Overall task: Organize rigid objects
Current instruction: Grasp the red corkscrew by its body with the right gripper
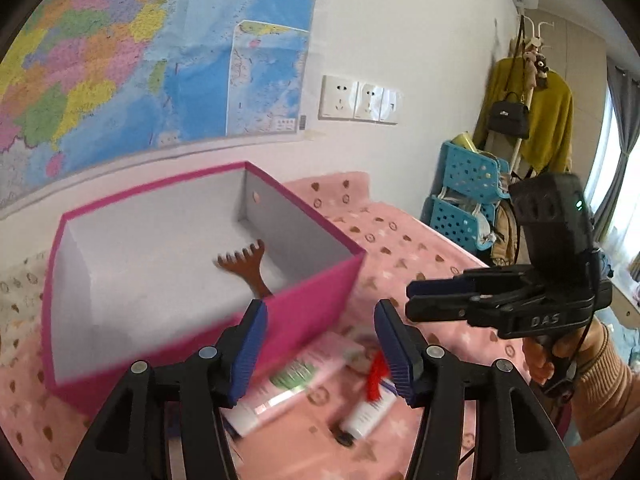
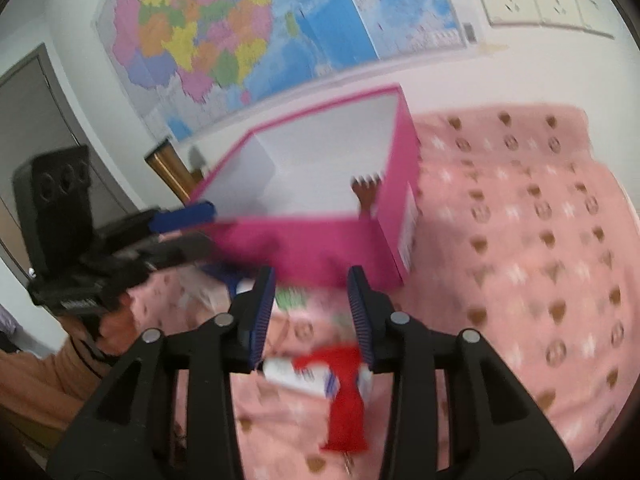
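Observation:
A magenta open box [image 1: 312,304] with a white inside sits on the pink patterned bedspread [image 1: 404,248]. A brown wooden back scratcher [image 1: 246,264] leans inside it, handle end at the front wall. My left gripper [image 1: 320,350] is open and empty just in front of the box. Below it lie a pink-and-green tube [image 1: 288,388], a small white tube [image 1: 366,414] and a red tassel [image 1: 376,376]. My right gripper [image 2: 312,316] is open above the white tube [image 2: 296,376] and red tassel [image 2: 346,396]. The box [image 2: 316,240] lies ahead of it.
A map hangs on the wall [image 1: 120,60] behind the box, with sockets [image 1: 360,98] beside it. Blue baskets [image 1: 468,196] and a coat rack [image 1: 528,112] stand at the right. The right gripper also shows in the left wrist view [image 1: 416,298].

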`<action>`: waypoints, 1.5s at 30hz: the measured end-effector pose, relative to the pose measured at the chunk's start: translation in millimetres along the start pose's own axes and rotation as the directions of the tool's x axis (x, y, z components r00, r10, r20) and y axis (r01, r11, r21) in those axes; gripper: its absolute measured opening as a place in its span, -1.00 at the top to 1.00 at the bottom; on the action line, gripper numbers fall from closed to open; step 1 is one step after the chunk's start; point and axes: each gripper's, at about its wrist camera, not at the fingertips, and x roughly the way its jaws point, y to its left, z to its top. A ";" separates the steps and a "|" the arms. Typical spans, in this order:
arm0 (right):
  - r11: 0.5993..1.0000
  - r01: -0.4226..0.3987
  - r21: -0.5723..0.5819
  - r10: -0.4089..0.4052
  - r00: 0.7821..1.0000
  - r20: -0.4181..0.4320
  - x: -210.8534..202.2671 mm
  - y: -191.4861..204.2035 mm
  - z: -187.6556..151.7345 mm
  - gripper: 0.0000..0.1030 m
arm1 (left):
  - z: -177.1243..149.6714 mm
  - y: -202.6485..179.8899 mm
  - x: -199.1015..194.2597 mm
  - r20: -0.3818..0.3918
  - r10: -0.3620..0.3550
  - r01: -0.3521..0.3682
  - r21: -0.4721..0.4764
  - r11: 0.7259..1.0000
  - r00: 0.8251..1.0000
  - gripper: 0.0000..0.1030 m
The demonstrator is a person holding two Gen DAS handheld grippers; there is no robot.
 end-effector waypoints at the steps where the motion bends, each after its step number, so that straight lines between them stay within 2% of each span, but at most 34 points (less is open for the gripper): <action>1: 1.000 0.011 0.007 -0.011 1.000 -0.017 -0.2 -1.8 -8.7 0.23 | -5.0 -2.6 1.1 -0.007 -0.005 0.005 -0.006 1.000 1.000 -0.10; 5: 0.999 0.050 0.012 -0.049 0.996 -0.077 4.9 -6.2 -40.4 0.23 | -33.7 -15.6 12.2 -0.074 -0.018 0.017 -0.019 1.000 0.997 -0.10; 9: 0.997 0.068 0.020 -0.065 0.990 -0.122 13.3 -10.0 -57.4 0.23 | -49.6 -22.7 21.5 -0.122 -0.027 0.024 -0.031 0.999 0.992 -0.10; 19: 0.996 0.087 0.029 -0.081 0.983 -0.166 25.2 -13.2 -68.2 0.23 | -70.2 -31.5 27.7 -0.171 -0.043 0.032 -0.069 0.997 0.984 -0.10; 33: 0.995 0.094 0.025 -0.088 0.977 -0.192 35.4 -12.1 -72.1 0.24 | -70.7 -35.4 29.6 -0.181 -0.053 0.040 -0.075 0.996 0.982 -0.10; 35: 0.995 0.096 0.024 -0.089 0.977 -0.193 36.0 -12.2 -72.1 0.31 | -71.3 -35.5 29.7 -0.180 -0.057 0.044 -0.076 0.996 0.982 -0.10; 36: 0.995 0.099 0.022 -0.093 0.977 -0.193 35.7 -11.7 -72.6 0.44 | -71.6 -35.3 29.9 -0.181 -0.058 0.045 -0.078 0.996 0.982 -0.10; 37: 0.995 0.099 0.018 -0.093 0.976 -0.195 36.0 -11.8 -72.4 0.48 | -71.7 -35.5 29.8 -0.181 -0.059 0.046 -0.079 0.996 0.982 -0.10; 45: 0.997 0.063 0.054 -0.052 0.982 -0.183 32.8 -14.5 -73.9 0.48 | -71.9 -36.2 29.1 -0.177 -0.070 0.057 -0.082 0.995 0.982 -0.10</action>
